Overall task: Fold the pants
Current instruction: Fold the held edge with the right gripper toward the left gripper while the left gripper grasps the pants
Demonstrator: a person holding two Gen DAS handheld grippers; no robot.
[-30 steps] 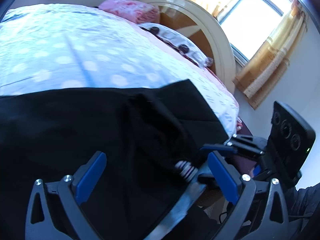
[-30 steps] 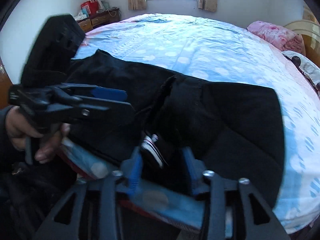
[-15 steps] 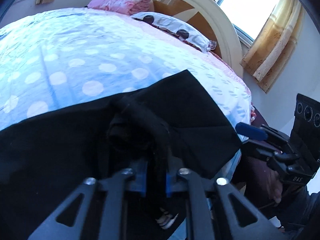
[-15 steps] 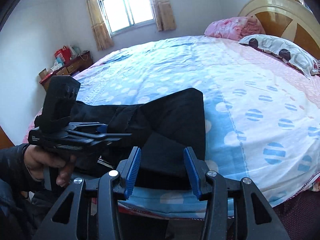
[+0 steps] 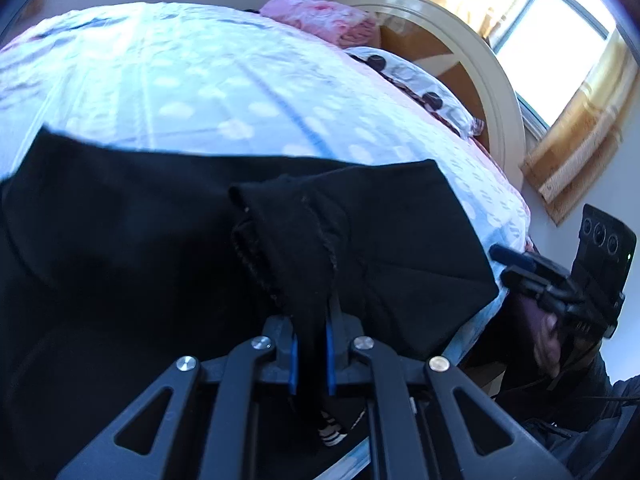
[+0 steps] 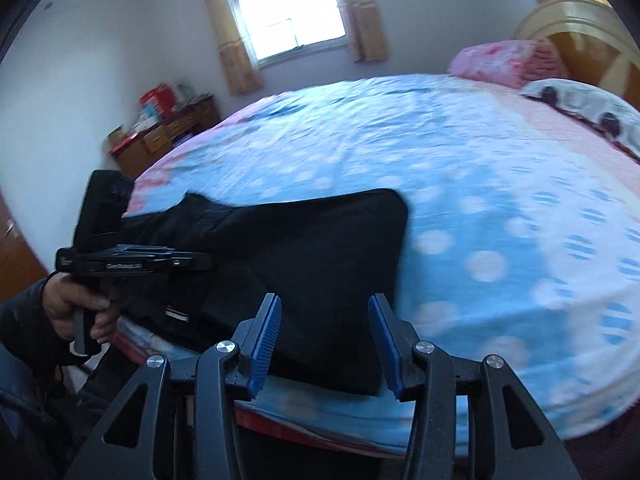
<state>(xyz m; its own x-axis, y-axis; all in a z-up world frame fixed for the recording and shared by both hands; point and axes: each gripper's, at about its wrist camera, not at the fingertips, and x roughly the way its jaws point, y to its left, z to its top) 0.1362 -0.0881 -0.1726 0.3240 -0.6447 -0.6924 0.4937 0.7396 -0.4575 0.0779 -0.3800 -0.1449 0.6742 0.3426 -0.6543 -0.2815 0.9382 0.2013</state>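
Black pants (image 5: 140, 240) lie near the front edge of a bed with a blue polka-dot sheet (image 5: 192, 92). My left gripper (image 5: 310, 344) is shut on a bunched fold of the pants and lifts it. In the right wrist view the pants (image 6: 320, 256) lie spread at the bed's near edge, and the left gripper (image 6: 200, 262) shows at their left side. My right gripper (image 6: 324, 340) is open and empty, just in front of the pants' near edge. It also shows at the right in the left wrist view (image 5: 516, 258).
A pink quilt (image 6: 500, 60) and a patterned pillow (image 6: 580, 100) lie at the head of the bed by a wooden headboard (image 5: 460, 52). A wooden dresser (image 6: 168, 136) stands by the far wall under a window (image 6: 288, 8).
My left gripper closed on a fold of the pants and raised it. My right gripper let go of the pants, opened wider and drew back toward the bed's edge.
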